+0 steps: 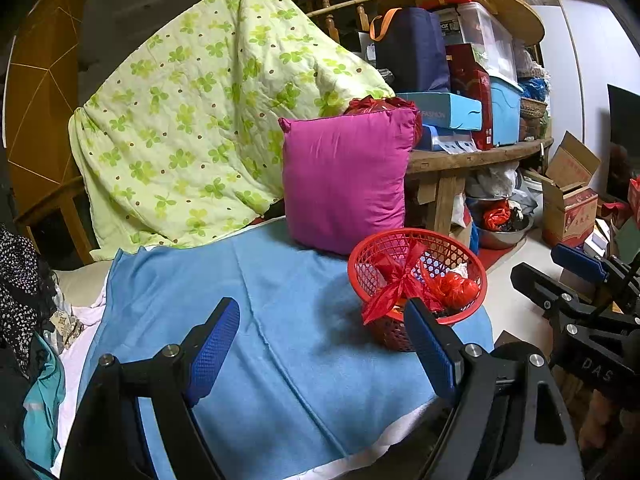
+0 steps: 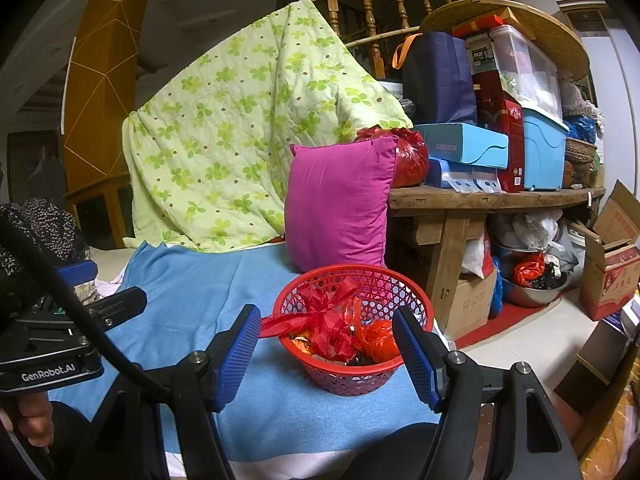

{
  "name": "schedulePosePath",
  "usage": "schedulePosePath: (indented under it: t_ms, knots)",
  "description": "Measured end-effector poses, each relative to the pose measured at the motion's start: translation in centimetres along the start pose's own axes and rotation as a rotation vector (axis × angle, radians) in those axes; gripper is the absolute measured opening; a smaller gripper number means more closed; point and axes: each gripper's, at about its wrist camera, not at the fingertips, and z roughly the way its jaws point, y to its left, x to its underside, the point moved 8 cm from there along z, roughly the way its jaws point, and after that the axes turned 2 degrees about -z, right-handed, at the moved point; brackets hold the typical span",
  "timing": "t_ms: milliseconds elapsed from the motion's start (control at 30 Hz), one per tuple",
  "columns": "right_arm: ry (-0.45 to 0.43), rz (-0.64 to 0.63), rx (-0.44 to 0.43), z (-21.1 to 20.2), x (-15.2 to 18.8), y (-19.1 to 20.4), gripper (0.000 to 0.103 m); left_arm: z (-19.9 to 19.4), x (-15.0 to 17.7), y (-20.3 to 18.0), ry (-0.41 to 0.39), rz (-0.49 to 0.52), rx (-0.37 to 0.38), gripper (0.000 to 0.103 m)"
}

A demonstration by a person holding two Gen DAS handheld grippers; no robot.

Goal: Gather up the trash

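Trash (image 2: 344,332) piled in red basket (image 2: 416,300) at blue blanket's (image 1: 256,280) right edge, pink pillow (image 1: 344,180) just behind, left gripper (image 1: 320,344) and right gripper (image 2: 326,354) both spread, holding nothing, bare blanket leftward.

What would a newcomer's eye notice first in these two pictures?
First, the bright magenta square cushion standing upright on the blue blanket. Just in front of it sits a round red plastic mesh basket holding red ribbon and crumpled red wrappers. Behind them, a green clover-print quilt hangs draped.
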Motion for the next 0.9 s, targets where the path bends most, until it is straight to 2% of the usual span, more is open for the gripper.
schedulePosePath:
  t_ms: [900]
  knots:
    - [-0.002,-0.004,0.001,-0.01,-0.01,0.08,0.072,0.01,0.14,0.13,0.012,-0.006,0.008,0.085]
